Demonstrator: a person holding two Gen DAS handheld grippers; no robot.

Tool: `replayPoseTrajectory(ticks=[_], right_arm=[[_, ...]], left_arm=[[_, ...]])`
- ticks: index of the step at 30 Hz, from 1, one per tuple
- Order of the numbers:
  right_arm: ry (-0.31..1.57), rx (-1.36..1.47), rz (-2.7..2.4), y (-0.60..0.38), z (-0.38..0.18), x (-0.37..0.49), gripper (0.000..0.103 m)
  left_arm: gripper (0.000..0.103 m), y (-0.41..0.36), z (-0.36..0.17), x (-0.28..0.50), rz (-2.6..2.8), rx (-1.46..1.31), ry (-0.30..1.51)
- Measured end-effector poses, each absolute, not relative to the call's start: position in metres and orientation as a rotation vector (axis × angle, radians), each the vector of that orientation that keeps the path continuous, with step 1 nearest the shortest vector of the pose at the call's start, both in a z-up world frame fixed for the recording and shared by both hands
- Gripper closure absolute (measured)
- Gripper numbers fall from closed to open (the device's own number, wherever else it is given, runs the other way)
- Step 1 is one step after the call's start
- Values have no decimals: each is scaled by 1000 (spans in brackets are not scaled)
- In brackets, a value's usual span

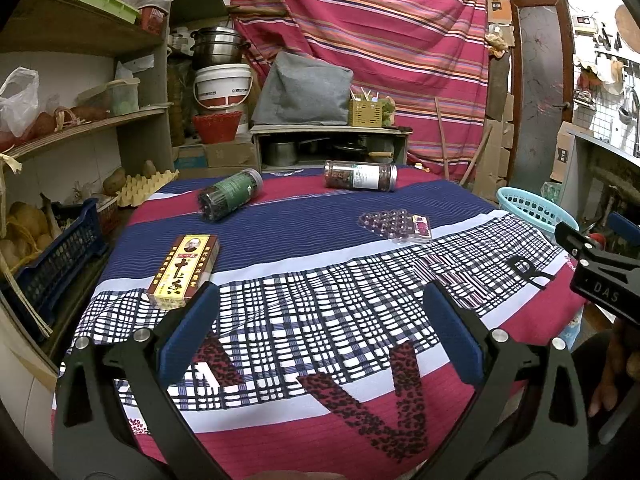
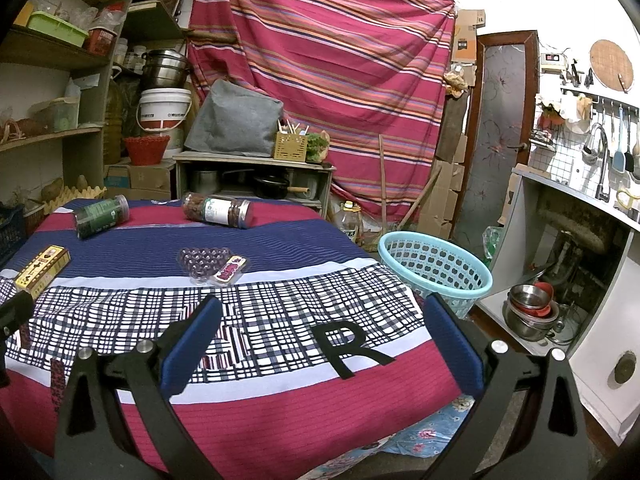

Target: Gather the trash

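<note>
Both sets of fingers, left gripper (image 1: 320, 332) and right gripper (image 2: 320, 336), are hovering wide open and empty. Ahead of them four items are lying uncollected on the surface (image 1: 320, 432) — yellow box (image 1: 184, 270), two jars (image 1: 230, 194) (image 1: 360, 176), blister tray (image 1: 394, 224). The blue basket (image 2: 436, 266), beyond the right fingers, looks empty.

2 jars (image 1: 230, 194) behind box (image 1: 183, 270) on table (image 1: 320, 320); basket (image 2: 436, 268) right.

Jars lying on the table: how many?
2. The green-label jar lies at the far left; the white-label jar lies at the far middle. Both are on their sides; none seems hidden.
</note>
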State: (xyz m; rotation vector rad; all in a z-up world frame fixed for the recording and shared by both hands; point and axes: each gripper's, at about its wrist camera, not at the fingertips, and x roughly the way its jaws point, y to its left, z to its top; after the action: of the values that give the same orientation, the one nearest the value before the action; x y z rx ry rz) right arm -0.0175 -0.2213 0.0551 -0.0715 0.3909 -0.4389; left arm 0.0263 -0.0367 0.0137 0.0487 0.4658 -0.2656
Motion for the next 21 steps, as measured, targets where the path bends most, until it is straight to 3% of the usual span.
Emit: replayPoseTrajectory(ticks=[21], right_arm=[[390,-73,-439,-222,55,-19,5]], left_arm=[[5,-36,14,26,-265,49,466]])
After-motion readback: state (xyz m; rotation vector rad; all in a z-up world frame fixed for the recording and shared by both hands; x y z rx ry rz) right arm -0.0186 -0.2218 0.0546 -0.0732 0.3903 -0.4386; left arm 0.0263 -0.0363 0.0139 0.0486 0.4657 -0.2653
